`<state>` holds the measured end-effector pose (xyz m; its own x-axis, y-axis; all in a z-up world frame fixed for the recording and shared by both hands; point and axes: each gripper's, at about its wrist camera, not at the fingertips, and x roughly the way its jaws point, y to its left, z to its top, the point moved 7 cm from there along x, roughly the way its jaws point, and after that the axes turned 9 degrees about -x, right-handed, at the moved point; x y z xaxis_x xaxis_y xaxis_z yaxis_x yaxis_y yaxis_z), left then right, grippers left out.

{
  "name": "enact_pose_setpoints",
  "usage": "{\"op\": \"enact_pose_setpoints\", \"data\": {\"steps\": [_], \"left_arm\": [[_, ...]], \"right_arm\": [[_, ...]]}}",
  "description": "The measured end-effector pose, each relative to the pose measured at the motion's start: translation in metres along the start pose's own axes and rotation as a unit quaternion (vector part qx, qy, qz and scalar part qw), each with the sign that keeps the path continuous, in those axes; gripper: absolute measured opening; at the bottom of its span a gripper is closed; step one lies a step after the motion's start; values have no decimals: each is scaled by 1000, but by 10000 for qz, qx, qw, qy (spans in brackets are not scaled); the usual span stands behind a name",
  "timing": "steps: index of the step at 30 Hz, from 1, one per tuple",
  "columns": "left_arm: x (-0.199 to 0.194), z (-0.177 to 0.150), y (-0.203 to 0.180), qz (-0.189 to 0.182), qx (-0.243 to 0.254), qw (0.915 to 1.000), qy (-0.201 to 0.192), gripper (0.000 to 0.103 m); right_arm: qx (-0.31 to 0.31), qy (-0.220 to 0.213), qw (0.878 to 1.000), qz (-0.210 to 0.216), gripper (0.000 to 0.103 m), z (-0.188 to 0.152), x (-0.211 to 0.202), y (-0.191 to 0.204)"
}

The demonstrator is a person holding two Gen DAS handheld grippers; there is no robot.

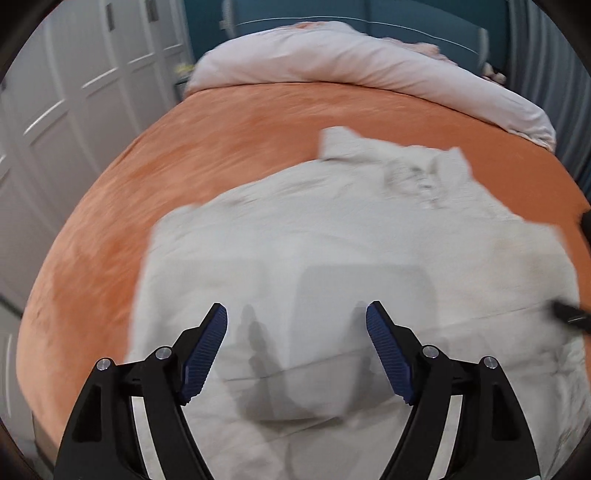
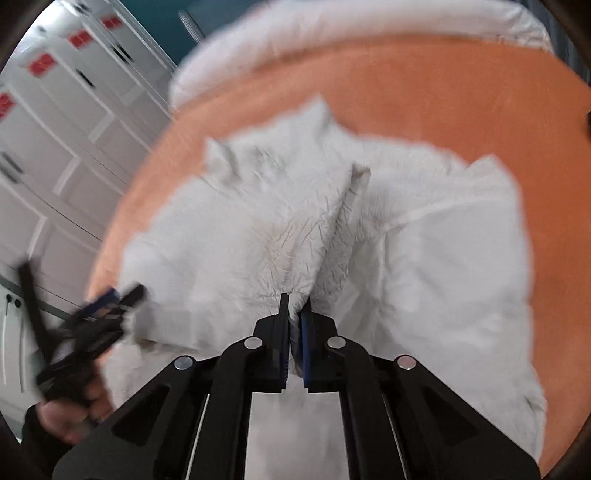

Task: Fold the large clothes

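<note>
- Fingers of the right gripper (image 2: 294,310) pinch a fold of the white garment (image 2: 295,229); those of the left gripper (image 1: 296,325) stand apart, empty, above the cloth.
- Garment lies rumpled across the orange bed (image 1: 221,122).
- Risk: with only one hand gripping, a pull may bunch or skew the fold, or the thin pinch may slip.

bed (image 1: 229,122) orange cover | pale duvet (image 1: 332,62) bunched (far end) | white panelled wardrobe doors (image 1: 74,92) | teal wall (image 1: 406,18)
</note>
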<state>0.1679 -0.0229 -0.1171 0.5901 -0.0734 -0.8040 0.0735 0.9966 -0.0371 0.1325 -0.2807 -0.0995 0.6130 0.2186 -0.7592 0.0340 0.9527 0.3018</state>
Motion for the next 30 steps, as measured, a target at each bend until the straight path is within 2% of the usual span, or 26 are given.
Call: {"op": "enact_pose_setpoints", "data": {"steps": [2, 3, 5, 6, 8, 10, 12, 14, 17, 20, 24, 26, 30], "left_arm": [[1, -10, 22, 152, -131, 9998, 70, 75], [8, -19, 33, 264, -196, 9993, 189, 75], [24, -38, 42, 303, -226, 9986, 380, 78], [26, -41, 42, 327, -206, 9987, 321, 78], [21, -43, 39, 532, -25, 9985, 160, 78], [6, -44, 39, 576, 27, 9982, 186, 76], [-12, -43, 41, 473, 25, 9988, 124, 76], [-34, -45, 45, 493, 130, 9987, -32, 76], [-60, -52, 49, 622, 290, 9976, -108, 77], [-84, -65, 57, 555, 237, 9982, -39, 78], [-106, -87, 70, 559, 194, 9982, 77, 78], [-114, -99, 76, 586, 226, 9980, 95, 78], [-126, -122, 90, 725, 313, 9967, 164, 78]], "right_arm": [[79, -215, 9997, -86, 4, -3, -20, -10], [206, -143, 9996, -161, 4, -11, -15, -19], [233, 384, 9980, -451, 9, -31, 19, -40], [214, 579, 9970, -475, 9, -43, 39, -48], [296, 488, 9972, -483, 11, -43, 40, -48], [388, 431, 9962, -656, 19, -35, 19, -41], [230, 182, 9976, -621, 27, -31, -15, -37], [-4, -49, 9980, -629, 45, -33, -52, -29], [-247, -98, 9977, -625, 50, -59, -90, -30], [-477, -10, 9955, -823, 59, -92, -123, -31], [-716, 271, 9898, -1199, 60, -144, -150, -32], [-716, 361, 9882, -1309, 64, -169, -162, -36], [-447, 562, 9873, -1418, 65, -217, -178, -49]]}}
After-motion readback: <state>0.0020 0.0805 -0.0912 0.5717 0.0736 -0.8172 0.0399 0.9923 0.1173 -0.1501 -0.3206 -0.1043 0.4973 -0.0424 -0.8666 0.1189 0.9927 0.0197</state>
